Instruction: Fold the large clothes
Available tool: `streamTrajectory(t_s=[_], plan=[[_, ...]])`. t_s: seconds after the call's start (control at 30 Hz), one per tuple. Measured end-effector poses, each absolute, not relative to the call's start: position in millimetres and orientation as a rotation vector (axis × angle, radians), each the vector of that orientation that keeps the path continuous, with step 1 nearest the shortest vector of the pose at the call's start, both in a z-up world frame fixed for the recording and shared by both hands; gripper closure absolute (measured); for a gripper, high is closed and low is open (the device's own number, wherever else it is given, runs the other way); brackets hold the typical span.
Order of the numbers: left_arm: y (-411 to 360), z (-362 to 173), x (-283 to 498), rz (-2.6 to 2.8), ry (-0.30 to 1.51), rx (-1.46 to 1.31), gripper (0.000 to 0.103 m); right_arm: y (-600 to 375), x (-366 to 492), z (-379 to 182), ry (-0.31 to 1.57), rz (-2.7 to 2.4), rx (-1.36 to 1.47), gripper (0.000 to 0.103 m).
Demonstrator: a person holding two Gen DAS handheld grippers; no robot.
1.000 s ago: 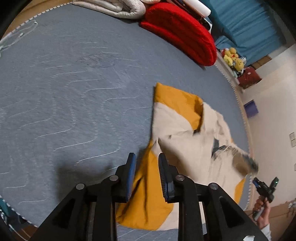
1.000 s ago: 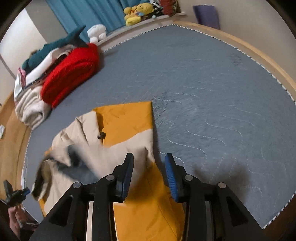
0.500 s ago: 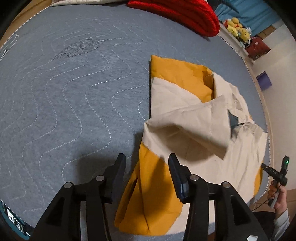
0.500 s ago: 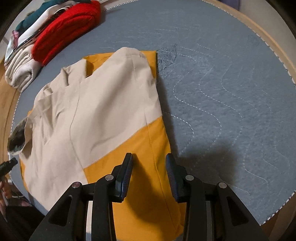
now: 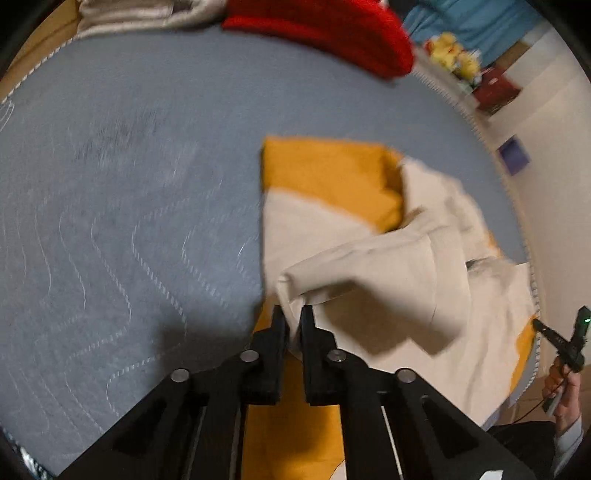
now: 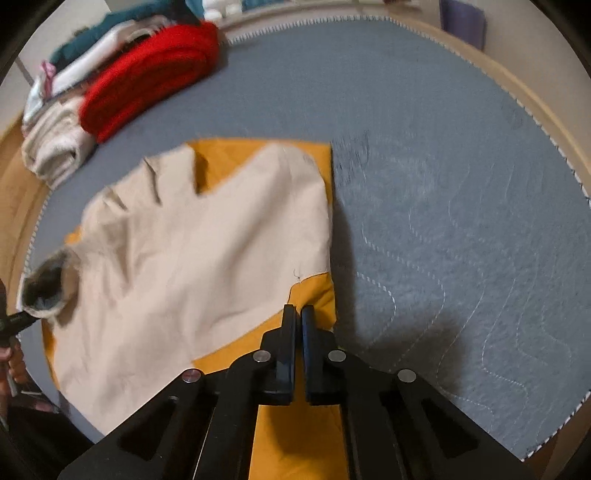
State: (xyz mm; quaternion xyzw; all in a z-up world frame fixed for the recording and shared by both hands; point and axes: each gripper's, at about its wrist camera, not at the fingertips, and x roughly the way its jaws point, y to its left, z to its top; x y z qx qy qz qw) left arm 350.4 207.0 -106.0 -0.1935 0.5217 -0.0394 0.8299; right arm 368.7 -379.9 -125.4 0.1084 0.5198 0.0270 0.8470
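Nearest to me, my left tool (image 5: 291,318) has just snapped closed, and cream cloth of the garment (image 5: 369,258) sits pinched between its pads. That raised cream fold arches up from the pinch and casts a shadow on the cloth behind it. My right tool (image 6: 298,317) has likewise just closed, its jaws nearly together over the orange hem of the same garment (image 6: 207,251). I cannot tell for certain whether cloth is caught between them, since the tips sit right against the orange edge.

The garment is a cream and orange piece lying on the grey quilted mat (image 5: 129,203), with one long edge straight along the bare mat. From the right wrist view, a dark fur-trimmed cuff (image 6: 46,290) lies at the garment's far side from that straight edge. Beside the cuff I see the other tool's tip and a hand. In the left wrist view, a hand (image 5: 563,387) holding the other tool shows just past the garment's edge.

Beyond the garment, at the mat's rim, sits a red folded item (image 6: 147,81). A pile of pale folded clothes (image 6: 55,147) lies touching it. Farther still are yellow plush toys (image 5: 454,59) and a blue curtain (image 5: 480,26).
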Motion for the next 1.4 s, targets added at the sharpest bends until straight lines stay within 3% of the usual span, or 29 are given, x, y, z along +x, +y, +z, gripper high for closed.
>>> streamTrajectory(t_s=[0.3,0.47,0.57,0.73,0.87,0.93,1.03,1.23,1.4], plan=[[225,-67,359,-0.013,0.876,-0.486,0.101,-391,363,-60,0.766,0.024,0.307,0.102],[220,-122,396,0.061,1.097,-0.481,0.101,-385,408,-96,0.905,-0.091,0.286,0.102],[216,-123,406,0.067,1.078,-0.453,0.101,-382,428,-126,1.026,-0.136,0.271,0.102],[226,-97,410,0.074,0.909,-0.480,0.101,-372,432,-98,0.877,-0.141,0.251,0.102],[228,-103,422,0.102,0.879,-0.475,0.100,-362,441,-86,0.791,-0.145,0.233,0.102],[230,-120,434,0.101,0.955,-0.504,0.098,-360,451,-92,0.811,-0.175,0.228,0.101],[231,-148,439,0.048,1.098,-0.556,0.078,-365,465,-110,0.875,-0.234,0.236,0.092],[244,-158,417,0.007,1.176,-0.626,0.073,-389,458,-153,1.123,-0.132,0.364,0.081],[240,-169,398,-0.029,1.274,-0.629,0.070,-388,434,-155,1.186,-0.038,0.334,0.073]])
